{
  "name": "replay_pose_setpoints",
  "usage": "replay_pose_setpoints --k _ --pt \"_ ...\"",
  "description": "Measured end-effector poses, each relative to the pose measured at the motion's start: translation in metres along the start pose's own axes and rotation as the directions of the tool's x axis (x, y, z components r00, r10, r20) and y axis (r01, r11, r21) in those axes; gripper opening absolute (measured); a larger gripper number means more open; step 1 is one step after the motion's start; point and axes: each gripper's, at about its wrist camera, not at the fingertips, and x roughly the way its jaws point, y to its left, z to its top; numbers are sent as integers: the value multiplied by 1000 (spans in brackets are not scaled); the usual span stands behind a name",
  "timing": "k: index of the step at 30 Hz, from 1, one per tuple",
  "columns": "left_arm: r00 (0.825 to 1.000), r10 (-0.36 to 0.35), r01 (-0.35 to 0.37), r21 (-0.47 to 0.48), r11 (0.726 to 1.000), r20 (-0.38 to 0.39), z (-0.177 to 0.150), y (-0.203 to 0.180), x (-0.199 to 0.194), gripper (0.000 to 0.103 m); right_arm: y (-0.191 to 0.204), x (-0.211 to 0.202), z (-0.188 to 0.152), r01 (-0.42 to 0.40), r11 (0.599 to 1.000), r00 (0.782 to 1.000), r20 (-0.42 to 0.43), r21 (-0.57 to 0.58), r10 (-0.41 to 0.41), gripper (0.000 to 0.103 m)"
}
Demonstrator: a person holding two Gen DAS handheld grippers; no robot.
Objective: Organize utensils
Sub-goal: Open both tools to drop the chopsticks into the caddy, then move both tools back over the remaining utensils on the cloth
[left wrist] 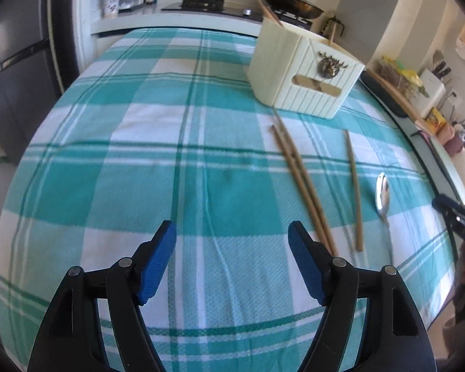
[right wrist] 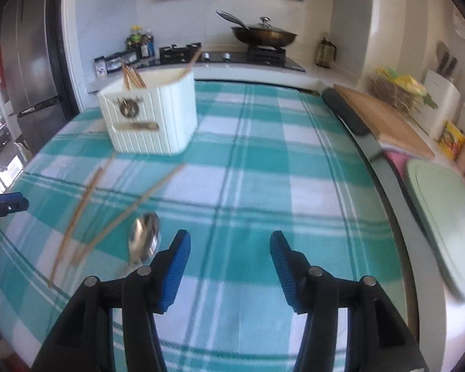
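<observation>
A cream ribbed utensil holder [left wrist: 303,71] stands on the teal plaid tablecloth [left wrist: 158,142], with chopsticks sticking up from it; it also shows in the right wrist view [right wrist: 152,114]. Two wooden chopsticks [left wrist: 300,179] lie crossed in front of it, a third chopstick [left wrist: 354,189] beside them, and a metal spoon [left wrist: 383,198] to the right. My left gripper [left wrist: 232,232] is open and empty, left of the chopsticks. My right gripper [right wrist: 230,241] is open and empty, just right of the spoon [right wrist: 144,235] and the loose chopsticks [right wrist: 77,210].
A stove with a lidded wok [right wrist: 263,35] and a counter run behind the table. A wooden cutting board [right wrist: 384,121] and a pale green board [right wrist: 443,214] lie on the right. A fridge [right wrist: 31,71] stands on the left.
</observation>
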Motion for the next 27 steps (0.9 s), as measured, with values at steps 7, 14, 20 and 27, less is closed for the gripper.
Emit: replay_pose_setpoints --k 7,14,20,27 --pt "996 79 -78 -12 997 42 -20 -1 13 76 -20 26 -62 98 992 991 -96 80 -90 54" --pt "988 142 -145 48 988 58 -24 -11 18 81 -21 27 -65 81 991 993 -95 111 -70 55" --pt "985 167 -169 58 984 45 -25 -12 21 87 -23 29 -68 77 990 994 -83 114 -68 57" --pt "983 183 -185 85 979 31 -26 -17 26 92 -22 29 -68 79 991 994 -82 113 -69 57"
